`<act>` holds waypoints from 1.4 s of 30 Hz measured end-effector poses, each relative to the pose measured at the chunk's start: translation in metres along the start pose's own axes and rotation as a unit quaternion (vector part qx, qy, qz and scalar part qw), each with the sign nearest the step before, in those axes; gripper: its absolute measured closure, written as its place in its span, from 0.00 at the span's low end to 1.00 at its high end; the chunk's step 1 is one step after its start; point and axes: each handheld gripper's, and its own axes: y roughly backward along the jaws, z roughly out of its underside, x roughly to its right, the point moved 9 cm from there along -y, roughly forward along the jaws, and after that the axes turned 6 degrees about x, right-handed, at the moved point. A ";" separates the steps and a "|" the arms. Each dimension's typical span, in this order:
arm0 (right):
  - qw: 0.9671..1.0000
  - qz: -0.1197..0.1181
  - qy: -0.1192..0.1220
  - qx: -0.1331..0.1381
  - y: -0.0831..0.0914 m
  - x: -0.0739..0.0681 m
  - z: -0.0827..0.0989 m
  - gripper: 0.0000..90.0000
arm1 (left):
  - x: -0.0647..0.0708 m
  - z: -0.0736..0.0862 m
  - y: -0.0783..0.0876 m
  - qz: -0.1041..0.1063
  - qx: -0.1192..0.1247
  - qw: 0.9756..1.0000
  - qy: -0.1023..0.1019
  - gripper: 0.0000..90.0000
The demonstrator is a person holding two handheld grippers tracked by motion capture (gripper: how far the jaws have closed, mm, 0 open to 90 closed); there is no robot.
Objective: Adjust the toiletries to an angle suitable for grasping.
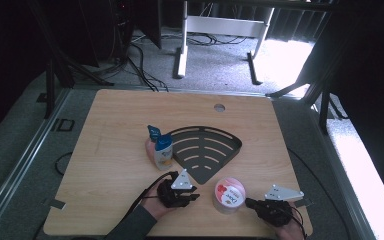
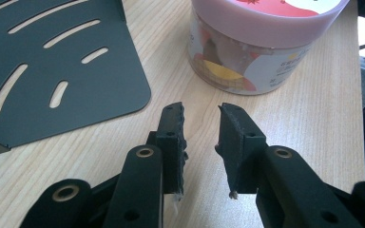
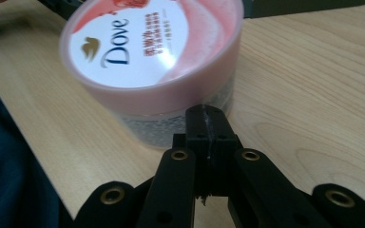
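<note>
A round Dove jar (image 1: 229,194) with a pink lid stands upright near the table's front edge, between my two grippers. My left gripper (image 1: 194,193) sits just left of it, and its own view has the jaws (image 2: 201,116) open, with bare wood in the gap and the jar (image 2: 261,42) a little ahead. My right gripper (image 1: 248,202) lies right of the jar. In the right gripper view its jaws (image 3: 208,114) are shut on nothing, with the tips right at the jar's (image 3: 152,52) side wall; whether they touch it I cannot tell.
A black fan-shaped slotted rack (image 1: 205,145) lies flat at the table's middle, its corner (image 2: 52,71) close to my left gripper. A pale bottle with a blue cap (image 1: 163,152) stands at the rack's left edge, with another blue-topped item (image 1: 154,132) behind it.
</note>
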 end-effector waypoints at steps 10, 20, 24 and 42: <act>1.000 -0.017 0.017 0.007 -0.009 -0.011 -0.008 1.00 | 0.001 0.000 -0.002 0.004 0.001 1.000 -0.002 0.67; 0.997 -0.049 0.053 0.000 -0.030 -0.031 -0.019 0.94 | -0.002 0.000 0.001 0.000 0.010 1.000 -0.008 0.56; 0.997 -0.047 0.055 -0.005 -0.032 -0.031 -0.020 0.75 | -0.004 0.001 0.000 0.006 0.006 1.000 0.003 0.49; 0.992 -0.070 0.105 -0.011 -0.050 -0.034 -0.020 0.34 | 0.006 0.002 -0.018 0.033 0.016 0.999 -0.025 0.31</act>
